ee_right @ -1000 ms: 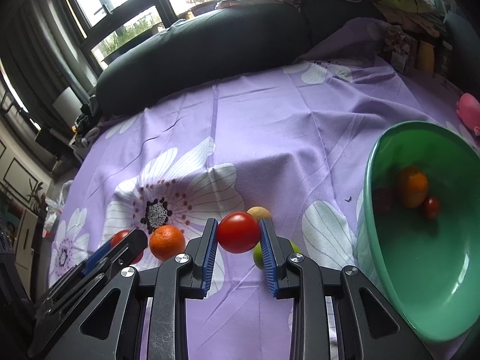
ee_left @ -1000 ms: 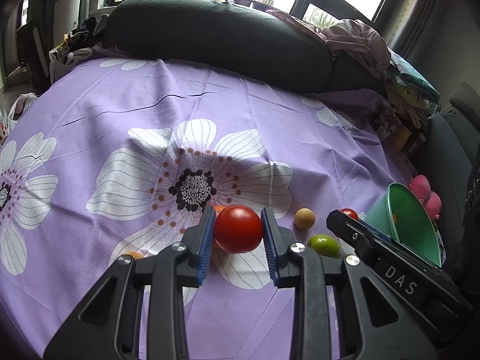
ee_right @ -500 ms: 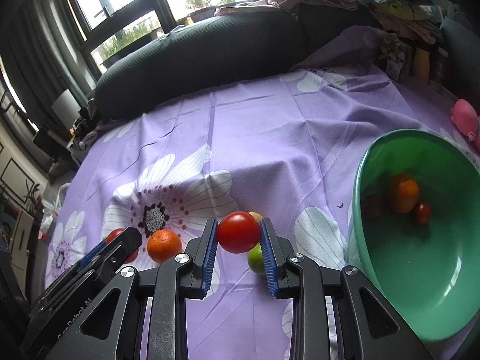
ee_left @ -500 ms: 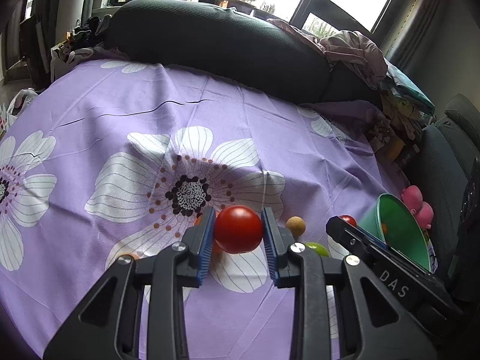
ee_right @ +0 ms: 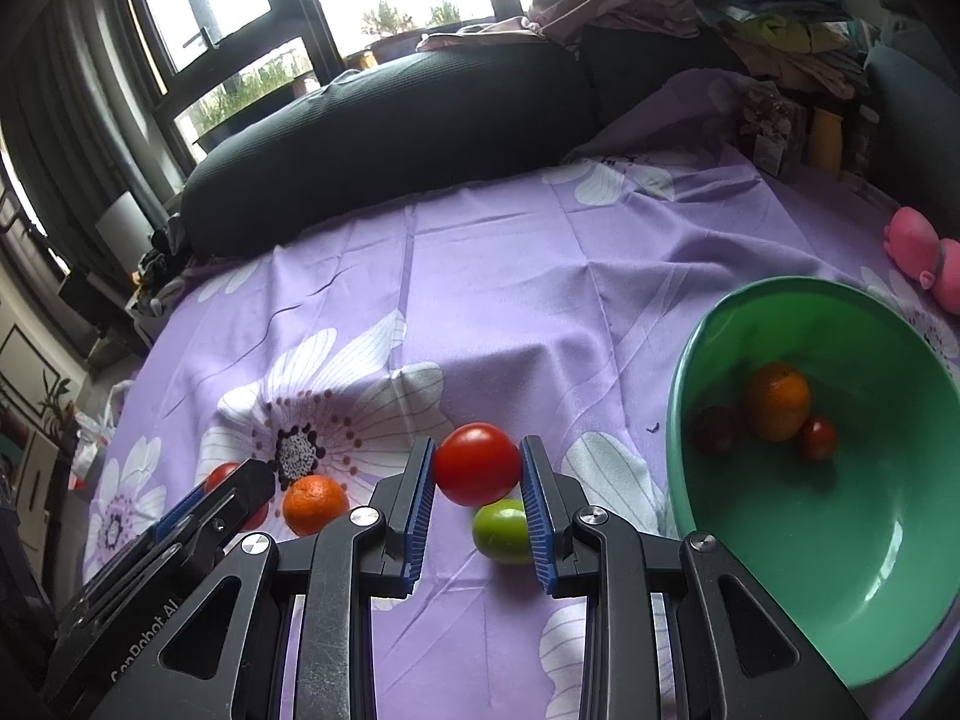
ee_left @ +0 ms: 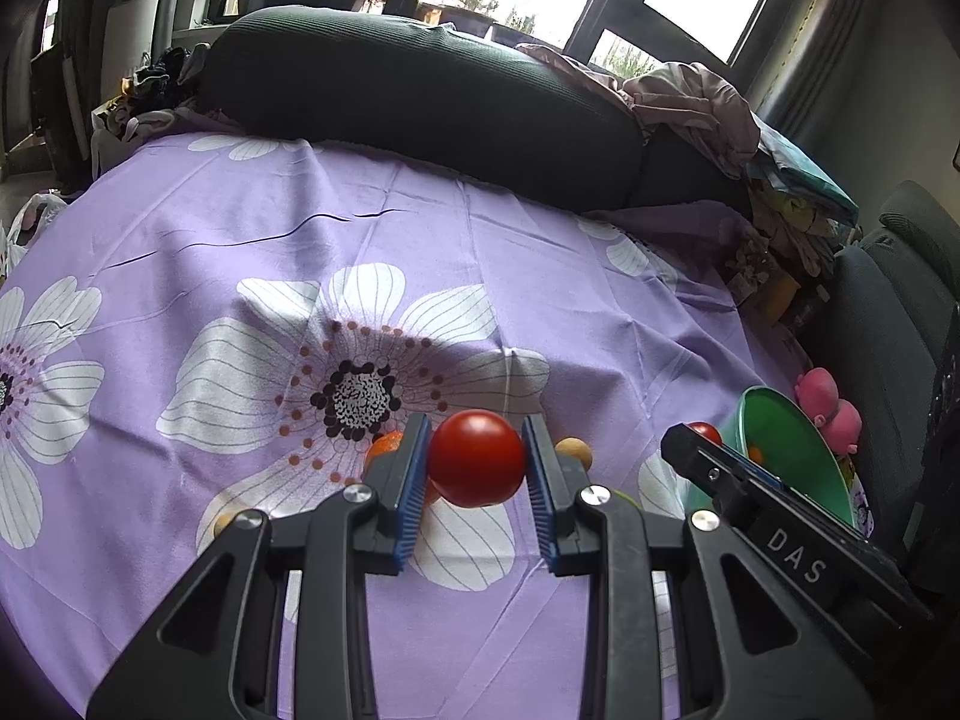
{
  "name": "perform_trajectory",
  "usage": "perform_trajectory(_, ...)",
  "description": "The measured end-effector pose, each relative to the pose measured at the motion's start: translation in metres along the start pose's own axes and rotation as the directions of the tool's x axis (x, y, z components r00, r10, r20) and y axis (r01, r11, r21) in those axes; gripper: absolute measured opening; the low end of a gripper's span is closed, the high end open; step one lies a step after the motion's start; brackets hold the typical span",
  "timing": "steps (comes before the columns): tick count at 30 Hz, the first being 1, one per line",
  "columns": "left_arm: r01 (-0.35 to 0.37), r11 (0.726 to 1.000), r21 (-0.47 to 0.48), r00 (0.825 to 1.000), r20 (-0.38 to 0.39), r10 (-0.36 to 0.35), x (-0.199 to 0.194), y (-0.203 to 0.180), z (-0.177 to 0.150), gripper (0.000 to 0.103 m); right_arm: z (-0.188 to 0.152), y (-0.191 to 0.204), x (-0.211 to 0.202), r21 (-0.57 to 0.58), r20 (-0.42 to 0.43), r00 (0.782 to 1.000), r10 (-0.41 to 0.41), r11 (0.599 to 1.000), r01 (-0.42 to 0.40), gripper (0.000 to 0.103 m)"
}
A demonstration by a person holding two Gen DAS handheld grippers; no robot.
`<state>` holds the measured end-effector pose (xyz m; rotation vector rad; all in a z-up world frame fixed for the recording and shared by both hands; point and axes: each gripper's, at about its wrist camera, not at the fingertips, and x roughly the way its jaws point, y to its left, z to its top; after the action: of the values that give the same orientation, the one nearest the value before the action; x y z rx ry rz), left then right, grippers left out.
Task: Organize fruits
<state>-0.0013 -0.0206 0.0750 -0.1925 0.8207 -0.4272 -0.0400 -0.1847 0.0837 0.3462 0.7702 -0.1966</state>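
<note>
Tongs: two; left gripper (ee_left: 477, 468) is clamped on a red tomato (ee_left: 477, 459), right gripper (ee_right: 477, 471) is clamped on a second red tomato (ee_right: 477, 464), each fruit pinched between blue ribbed pads and lifted above the cloth
Tomatoes counted: two held; one small one (ee_right: 819, 438) in the bowl
Oranges: one (ee_right: 315, 504) on the cloth just left of the right gripper; one (ee_right: 777, 401) in the bowl
Green fruit: one (ee_right: 501, 531), smooth and round, on the cloth below the right gripper's tomato, partly covered by a finger
Tan balls: two in the left view, one (ee_left: 574, 452) beside the right-hand finger, one (ee_left: 225, 521) peeping out by the left-hand finger
Dark fruit: one (ee_right: 714, 429) in the bowl, dim and hard to identify
Bowl: one green bowl (ee_right: 870, 570), glossy plastic, on the right of the cloth, cut off at the frame edge in the right view and half hidden behind the other gripper in the left view
Cloth: purple bedsheet (ee_left: 420, 228), creased, printed with large white flowers
Pink toy: one (ee_right: 924, 258), rounded, beyond the bowl, partly cut off
Backdrop: long dark ribbed bolster (ee_left: 420, 84) and a heap of crumpled clothes (ee_left: 696, 102)
</note>
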Motion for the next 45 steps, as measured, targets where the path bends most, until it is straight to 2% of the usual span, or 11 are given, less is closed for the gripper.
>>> perform_trajectory(12,0.023,0.999,0.038,1.000,0.014,-0.023,-0.003,-0.017,-0.004,0.031,0.003,-0.008,-0.014,0.016,0.042,0.999,-0.003,1.000,0.002,0.030)
perform_trajectory(24,-0.008,0.999,0.051,1.000,0.020,0.007,-0.004,-0.020,-0.005,0.031,0.006,-0.014,-0.028,0.028,0.094,0.995,-0.035,0.999,0.033,0.030)
perform_trajectory(33,0.015,0.998,0.056,1.000,0.023,-0.016,-0.006,-0.025,-0.006,0.031,0.007,-0.018,-0.038,0.042,0.125,0.991,-0.039,0.999,0.034,0.030)
perform_trajectory(45,0.076,0.991,0.108,0.997,0.026,-0.080,-0.008,-0.053,-0.011,0.031,0.009,-0.027,-0.048,0.064,0.154,0.987,-0.055,0.997,0.046,0.030)
